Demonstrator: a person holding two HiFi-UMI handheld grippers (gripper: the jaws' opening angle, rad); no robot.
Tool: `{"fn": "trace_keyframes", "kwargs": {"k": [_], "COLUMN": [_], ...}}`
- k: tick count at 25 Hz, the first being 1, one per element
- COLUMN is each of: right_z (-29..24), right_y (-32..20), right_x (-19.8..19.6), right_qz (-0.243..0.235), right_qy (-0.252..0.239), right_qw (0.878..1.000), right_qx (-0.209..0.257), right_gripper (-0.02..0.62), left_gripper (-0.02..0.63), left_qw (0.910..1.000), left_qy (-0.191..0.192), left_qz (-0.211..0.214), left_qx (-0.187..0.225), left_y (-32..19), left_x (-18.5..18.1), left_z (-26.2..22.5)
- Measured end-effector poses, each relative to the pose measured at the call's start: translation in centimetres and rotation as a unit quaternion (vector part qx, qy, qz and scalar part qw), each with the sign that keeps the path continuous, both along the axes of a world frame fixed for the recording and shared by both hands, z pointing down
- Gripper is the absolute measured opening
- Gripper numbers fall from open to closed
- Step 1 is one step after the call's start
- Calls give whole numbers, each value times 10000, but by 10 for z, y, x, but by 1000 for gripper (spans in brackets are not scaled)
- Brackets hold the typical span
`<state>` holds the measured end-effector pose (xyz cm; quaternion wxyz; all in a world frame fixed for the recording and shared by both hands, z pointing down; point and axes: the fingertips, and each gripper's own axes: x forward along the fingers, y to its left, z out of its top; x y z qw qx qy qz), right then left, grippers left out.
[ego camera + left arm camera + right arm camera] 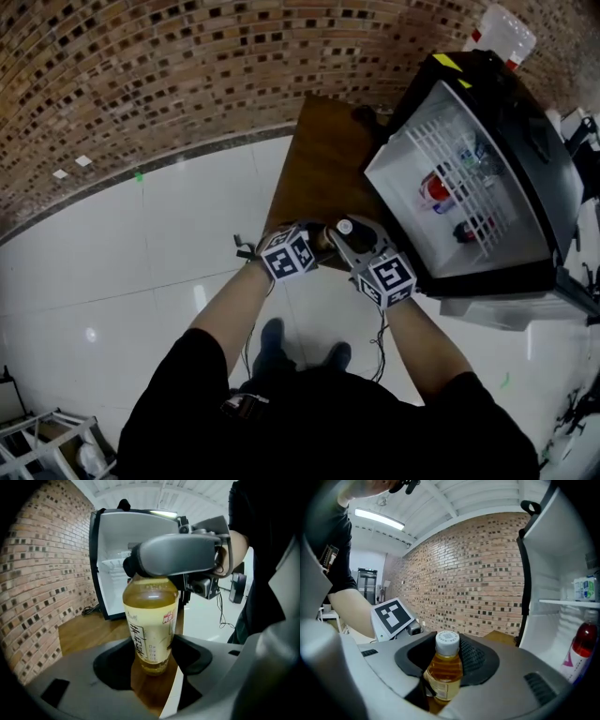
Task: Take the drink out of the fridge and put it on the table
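Observation:
A bottle of yellow tea (pixel 151 620) with a white cap (pixel 447 641) stands upright at the near edge of the wooden table (pixel 323 159). My left gripper (pixel 151 660) is shut on its lower body, a dark pad on each side. My right gripper (pixel 445 663) is shut on the bottle's shoulder just under the cap. In the left gripper view the right gripper (pixel 178 559) lies across the bottle's top. In the head view both grippers meet at the bottle's cap (pixel 344 227), the left gripper (pixel 323 240) on its left and the right gripper (pixel 351 242) on its right.
The black fridge (pixel 525 141) stands open at the right of the table, with a white inside and a wire shelf (pixel 455 173). A red drink (pixel 581 648) and a small carton (pixel 584 588) sit in it. A brick wall (pixel 187 75) runs behind; white floor tiles (pixel 141 253) lie to the left.

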<state>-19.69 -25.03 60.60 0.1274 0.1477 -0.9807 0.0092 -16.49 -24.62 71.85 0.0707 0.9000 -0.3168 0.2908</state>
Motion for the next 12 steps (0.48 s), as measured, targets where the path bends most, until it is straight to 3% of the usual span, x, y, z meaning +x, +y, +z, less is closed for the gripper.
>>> {"fn": "trace_keyframes", "kwargs": {"k": [5, 12], "right_z": [4, 5], "right_y": [-18, -35], "right_x": [-7, -4], "right_qz": [73, 230], "right_qy": [-131, -255], "right_qw": [9998, 9993], "right_qx": [-119, -138], "right_gripper": [156, 156], "left_gripper": [255, 264], "left_qw": [9996, 9967], "left_qy": [163, 785], "left_qz": [23, -164], "left_qx": [-244, 84], "left_y": [-13, -30], "left_x": [-6, -3], "left_z": [5, 2]}}
